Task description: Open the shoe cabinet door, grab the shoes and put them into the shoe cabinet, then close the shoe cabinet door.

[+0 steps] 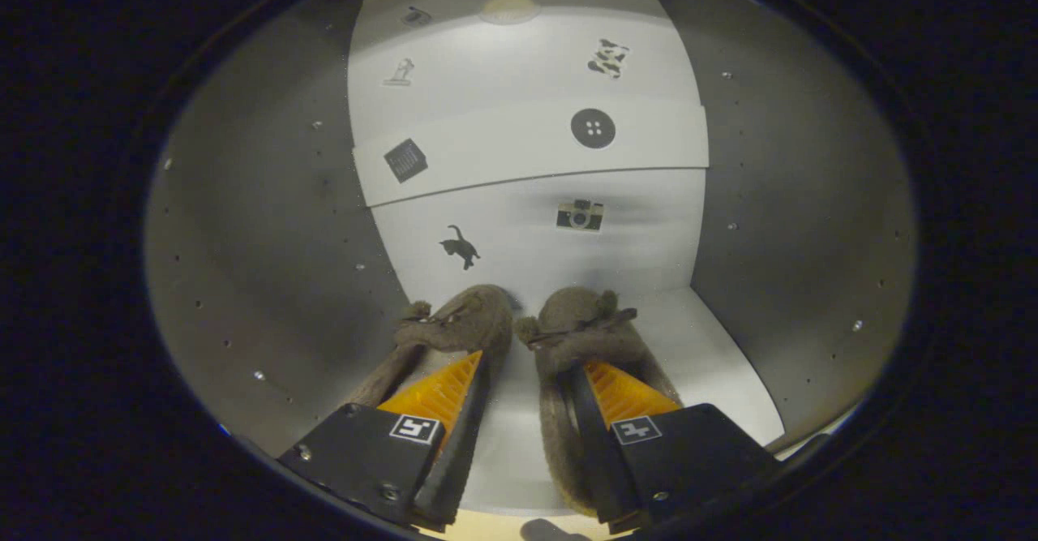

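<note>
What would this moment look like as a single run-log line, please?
phase: placing | gripper: open, fingers in the shoes | shoes: on cabinet floor, toes near back wall

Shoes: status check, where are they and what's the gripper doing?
Gripper open, one finger inside each shoe. Shoes side by side on the cabinet floor, toes near the back wall. Nothing in the way.

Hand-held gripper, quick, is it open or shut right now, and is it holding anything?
Hand-held gripper: open inside the shoe cabinet, one finger in each brown shoe; whether it grips them cannot be told.
</note>
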{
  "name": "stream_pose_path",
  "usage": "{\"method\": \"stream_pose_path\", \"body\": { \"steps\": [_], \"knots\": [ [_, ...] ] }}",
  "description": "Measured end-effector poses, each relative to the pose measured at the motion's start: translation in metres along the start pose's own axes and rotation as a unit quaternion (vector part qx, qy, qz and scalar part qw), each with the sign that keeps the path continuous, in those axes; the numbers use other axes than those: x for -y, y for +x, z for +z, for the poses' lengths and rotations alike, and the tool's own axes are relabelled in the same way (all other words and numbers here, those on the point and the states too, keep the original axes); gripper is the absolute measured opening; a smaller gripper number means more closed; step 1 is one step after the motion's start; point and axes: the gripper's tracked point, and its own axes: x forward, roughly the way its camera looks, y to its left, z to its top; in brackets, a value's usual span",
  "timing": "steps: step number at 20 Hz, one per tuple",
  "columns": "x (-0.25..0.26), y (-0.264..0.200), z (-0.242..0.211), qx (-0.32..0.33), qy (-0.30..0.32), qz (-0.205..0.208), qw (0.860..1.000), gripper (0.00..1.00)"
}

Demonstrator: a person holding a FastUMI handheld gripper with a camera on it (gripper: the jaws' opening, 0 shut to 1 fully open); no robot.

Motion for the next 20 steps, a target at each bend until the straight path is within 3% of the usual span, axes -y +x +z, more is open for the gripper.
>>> {"method": "stream_pose_path", "body": {
  "steps": [6,14,20],
  "knots": [
    [-0.017,-0.101,0.019,0.084,-0.058,0.021,0.995,0.63],
    [-0.026,-0.257,-0.008,0.137,-0.066,0.034,0.988,0.98],
    [-0.011,-0.383,-0.054,0.148,-0.07,0.043,0.986,1.0]
  ]
}}
